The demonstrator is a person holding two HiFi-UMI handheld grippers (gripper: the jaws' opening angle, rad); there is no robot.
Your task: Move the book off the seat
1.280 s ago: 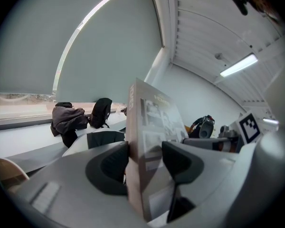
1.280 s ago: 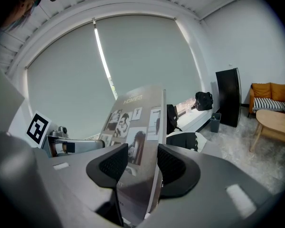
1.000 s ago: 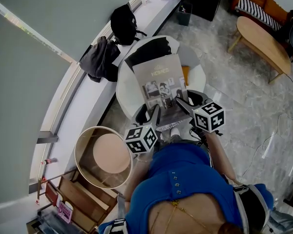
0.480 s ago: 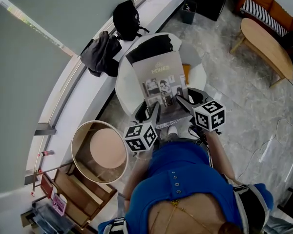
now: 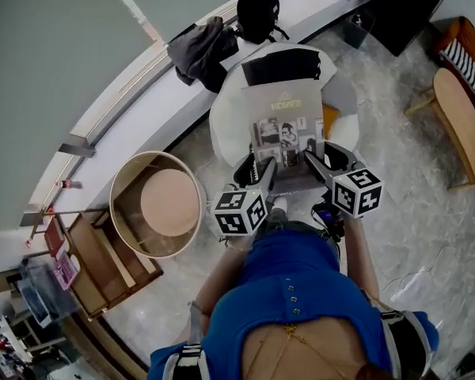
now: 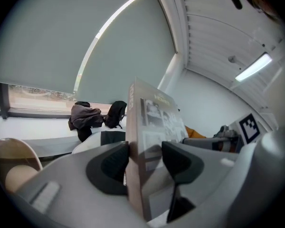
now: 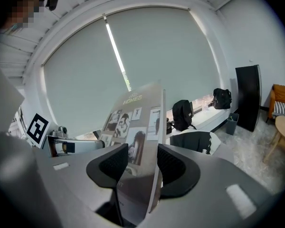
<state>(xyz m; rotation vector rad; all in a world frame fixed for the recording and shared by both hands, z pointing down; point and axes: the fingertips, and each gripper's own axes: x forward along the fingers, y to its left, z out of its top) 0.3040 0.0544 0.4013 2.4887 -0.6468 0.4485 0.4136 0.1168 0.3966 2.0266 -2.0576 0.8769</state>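
We note a round white seat (image 5: 228, 127) standing on the grey marbled floor (image 5: 412, 204). A black cushion or cloth (image 5: 281, 66) lies across its far side, with something orange (image 5: 330, 121) at its right edge. Behind runs a white window ledge (image 5: 142, 111), carrying a grey jacket (image 5: 202, 47) and a black backpack (image 5: 257, 10). A round wooden tub (image 5: 127, 182) stands on the floor, left of the seat.
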